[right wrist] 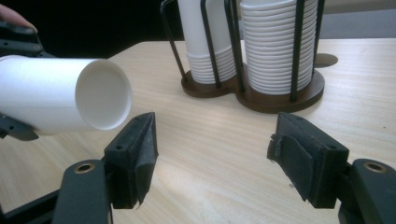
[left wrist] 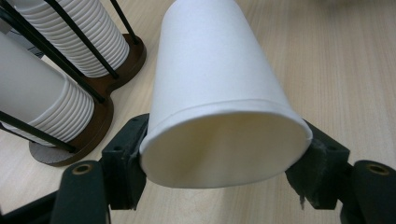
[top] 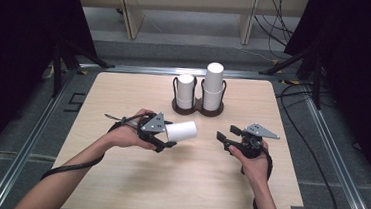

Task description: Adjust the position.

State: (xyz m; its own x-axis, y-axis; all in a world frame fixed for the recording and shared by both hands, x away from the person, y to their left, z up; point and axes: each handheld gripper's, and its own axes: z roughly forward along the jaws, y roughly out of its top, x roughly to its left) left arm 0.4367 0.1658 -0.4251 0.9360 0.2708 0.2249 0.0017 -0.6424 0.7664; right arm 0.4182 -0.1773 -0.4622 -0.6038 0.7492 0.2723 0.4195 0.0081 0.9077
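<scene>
A white paper cup (top: 181, 131) lies on its side in my left gripper (top: 167, 135), which is shut on its wide rim end; its base points right. In the left gripper view the cup (left wrist: 219, 93) is squeezed between both black jaws, the rim slightly flattened. My right gripper (top: 225, 136) hovers open just right of the cup, with nothing between its pads (right wrist: 135, 154). From the right gripper view the cup's base (right wrist: 100, 93) faces me at upper left.
A dark brown two-post cup holder (top: 197, 107) stands at the table's far middle, holding two stacks of white cups, the right stack (top: 213, 85) taller than the left (top: 185, 91). Light wooden tabletop (top: 192, 185) spreads around; black cables trail off the right side.
</scene>
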